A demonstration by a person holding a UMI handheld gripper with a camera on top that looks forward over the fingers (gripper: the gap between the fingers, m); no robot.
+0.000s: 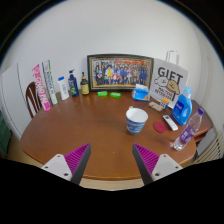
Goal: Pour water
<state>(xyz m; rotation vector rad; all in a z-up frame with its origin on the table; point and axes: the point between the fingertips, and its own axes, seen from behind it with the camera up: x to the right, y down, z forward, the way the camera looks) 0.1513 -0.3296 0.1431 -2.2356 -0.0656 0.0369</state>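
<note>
The gripper [109, 163] is hovering at the bottom centre of the frame over the near edge of a round wooden table [70, 125], its two fingers spread wide with nothing between them. One pink pad [73, 158] is showing at lower left, the other at lower right.

A white cup [137, 120] is standing just right of centre, well ahead of the fingers and slightly right of the gap between them. A clear bottle [186, 130] is standing at the right edge of the table, beyond the right finger and right of the cup. Behind it, a blue jug [181, 106] is sitting at right centre.

At top centre, a framed photo [119, 71] is leaning against the wall, with a white gift bag [168, 77] to its right. Several bottles [70, 84] are grouped at upper left.
</note>
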